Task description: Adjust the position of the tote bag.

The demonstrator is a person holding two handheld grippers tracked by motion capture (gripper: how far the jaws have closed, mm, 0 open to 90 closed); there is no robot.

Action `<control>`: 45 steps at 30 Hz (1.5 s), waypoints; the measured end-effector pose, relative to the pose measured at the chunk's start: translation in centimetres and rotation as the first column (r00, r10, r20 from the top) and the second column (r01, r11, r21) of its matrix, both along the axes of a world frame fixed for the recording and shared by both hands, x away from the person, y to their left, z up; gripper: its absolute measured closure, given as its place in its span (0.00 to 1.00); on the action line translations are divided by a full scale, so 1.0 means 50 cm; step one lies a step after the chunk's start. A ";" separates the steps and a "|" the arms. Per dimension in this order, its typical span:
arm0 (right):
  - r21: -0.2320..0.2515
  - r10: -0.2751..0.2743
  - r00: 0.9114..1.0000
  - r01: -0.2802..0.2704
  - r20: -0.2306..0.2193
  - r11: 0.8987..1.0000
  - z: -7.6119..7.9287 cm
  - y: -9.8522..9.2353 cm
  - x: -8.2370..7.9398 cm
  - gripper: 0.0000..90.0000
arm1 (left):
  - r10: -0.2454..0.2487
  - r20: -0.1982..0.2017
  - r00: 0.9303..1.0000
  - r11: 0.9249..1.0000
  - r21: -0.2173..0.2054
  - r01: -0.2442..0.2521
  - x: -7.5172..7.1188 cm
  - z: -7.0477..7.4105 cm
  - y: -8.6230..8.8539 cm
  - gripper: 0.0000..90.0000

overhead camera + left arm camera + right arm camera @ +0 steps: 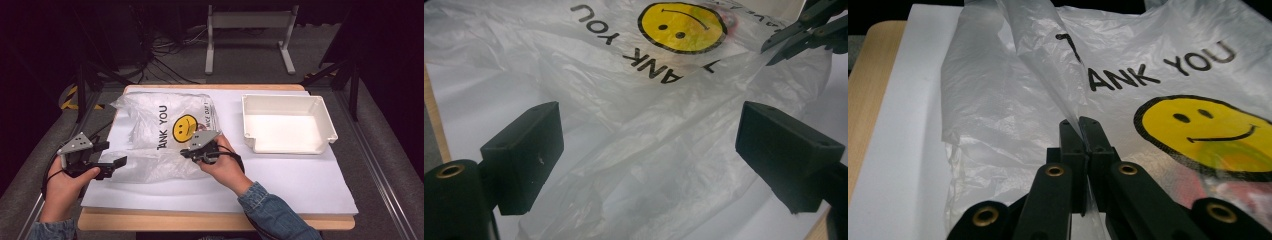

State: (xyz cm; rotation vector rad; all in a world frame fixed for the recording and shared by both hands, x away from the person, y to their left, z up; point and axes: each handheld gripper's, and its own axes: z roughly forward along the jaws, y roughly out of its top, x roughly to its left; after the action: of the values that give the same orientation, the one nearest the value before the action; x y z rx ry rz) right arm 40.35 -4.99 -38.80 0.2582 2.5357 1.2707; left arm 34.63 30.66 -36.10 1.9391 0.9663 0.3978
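Plastic bag (160,135): a thin, clear carrier bag printed with a yellow smiley and "THANK YOU", lying crumpled and mostly flat on the white table cover (280,175), on the left half of the table. Something reddish shows faintly through the film under the smiley, too blurred to name.

Right gripper (186,151): its jaws are pressed together with a fold of the bag's film pinched between the pads; the right gripper view shows the plastic rising in a taut ridge from the tips. I judge this pinch is meant to lift one layer away from the other so that the mouth opens.

Left gripper (116,165): jaws spread wide and holding nothing, hovering just over the bag's near left edge. In its own view loose film lies between and below the pads (526,150), untouched. It looks placed to take the opposite layer.

White bin (287,125): an empty rectangular tray on the right half of the table, well apart from the bag; probably where the contents are meant to go.

Hands: both come in from the near edge in denim sleeves, wrists low to the table.
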 end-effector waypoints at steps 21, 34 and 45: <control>0.010 -0.079 0.996 0.079 0.047 0.997 0.053 -0.115 -0.027 1.00 | 0.020 0.078 0.997 0.998 -0.068 -0.014 0.011 0.039 0.010 0.15; 0.004 -0.136 0.990 0.136 0.035 0.991 0.062 -0.185 -0.044 1.00 | -0.001 0.091 0.996 0.998 -0.070 0.008 0.030 0.042 -0.001 0.15; -0.001 -0.173 0.984 0.173 0.030 0.985 0.064 -0.241 -0.063 1.00 | -0.031 0.082 0.996 0.998 -0.055 0.035 0.052 0.039 -0.021 0.15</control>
State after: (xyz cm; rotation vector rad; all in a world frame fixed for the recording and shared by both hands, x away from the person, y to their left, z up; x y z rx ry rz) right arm 37.18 -17.02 -35.57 0.4453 2.4302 1.1940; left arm 37.24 29.61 -34.18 1.8715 0.8831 0.4222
